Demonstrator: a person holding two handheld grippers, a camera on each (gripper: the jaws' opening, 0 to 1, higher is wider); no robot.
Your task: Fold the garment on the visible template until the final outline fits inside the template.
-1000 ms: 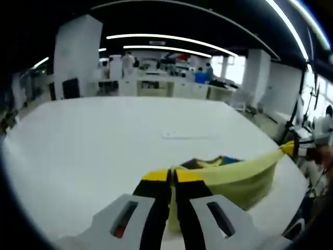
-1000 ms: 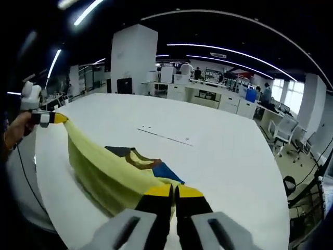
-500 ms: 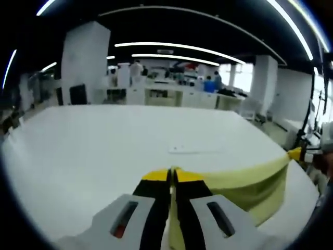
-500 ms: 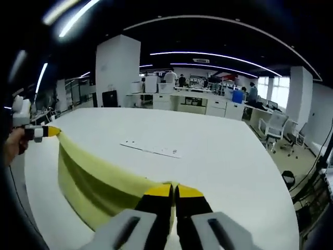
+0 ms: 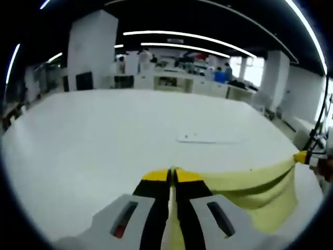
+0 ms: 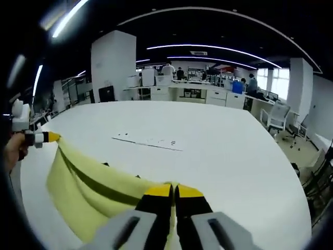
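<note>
A pale yellow garment (image 5: 250, 190) hangs stretched between my two grippers above the white table (image 5: 104, 146). My left gripper (image 5: 171, 174) is shut on one edge of it. The cloth runs right to the other gripper's yellow tip (image 5: 301, 157). In the right gripper view, my right gripper (image 6: 172, 189) is shut on the garment (image 6: 88, 185), which sags in folds to the left, up to the left gripper's tip (image 6: 51, 137) held by a hand (image 6: 13, 151). A faint marked line (image 6: 148, 142) lies on the table beyond the cloth.
The big white table (image 6: 234, 156) spreads far ahead in both views. Behind it are a white pillar (image 5: 92, 52), desks with several people, and office chairs (image 6: 278, 117) at the right. Cables (image 6: 315, 182) hang past the table's right edge.
Both grippers have lifted the garment further. Its dark and blue printed part, seen a second ago on the table, is now out of sight, and the cloth hangs tauter between the grippers.
</note>
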